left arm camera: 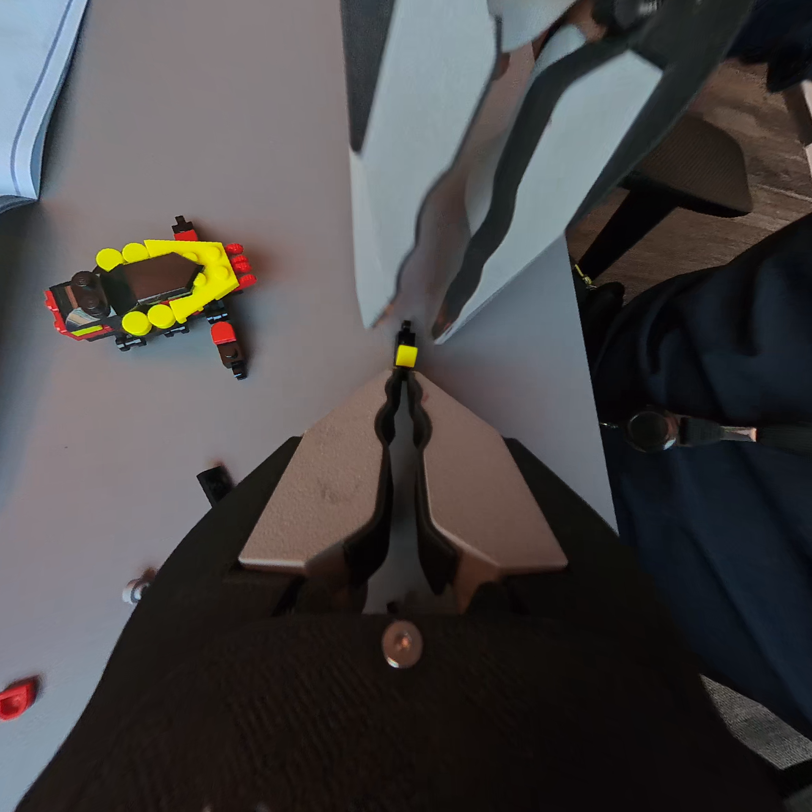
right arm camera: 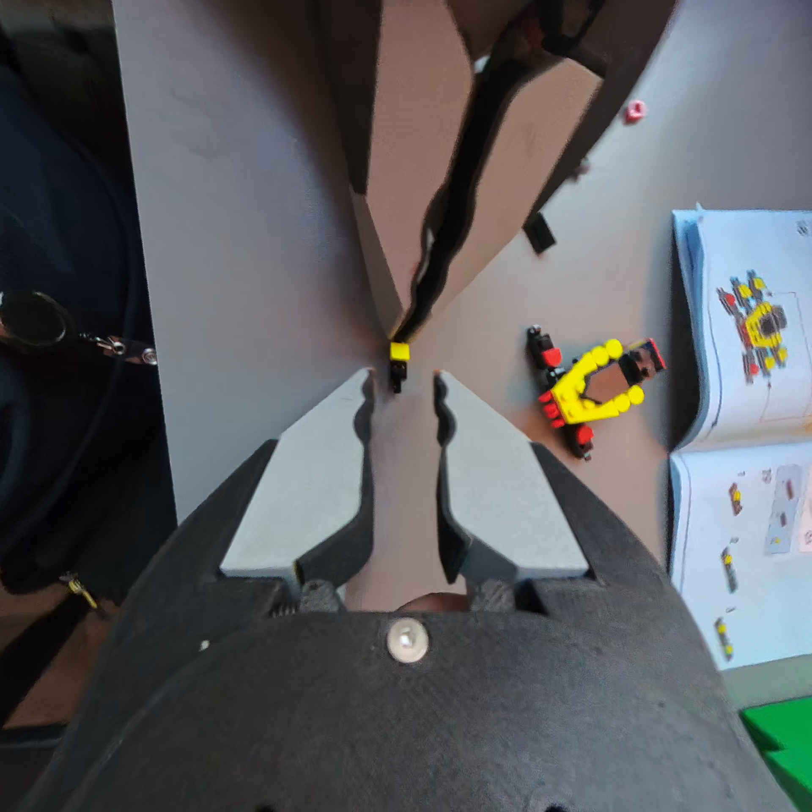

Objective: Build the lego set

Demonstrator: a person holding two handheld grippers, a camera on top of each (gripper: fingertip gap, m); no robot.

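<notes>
- Gripping a small yellow-and-black lego piece [left arm camera: 405,351] by its lower black end, the left claw [left arm camera: 402,373] has its tan fingers pinched narrow around it, above the grey bench [left arm camera: 219,110].
- Right claw [right arm camera: 402,373]: grey fingers spread apart, tips either side of the piece's black end; contact cannot be told.
- Partly built lego model [left arm camera: 154,290], yellow, red and black: resting on the bench, well apart from both claws.
- Loose parts on the bench: red brick [left arm camera: 17,697], black piece [left arm camera: 214,481].
- Open instruction booklet [right arm camera: 747,395]: just beside the model.
</notes>
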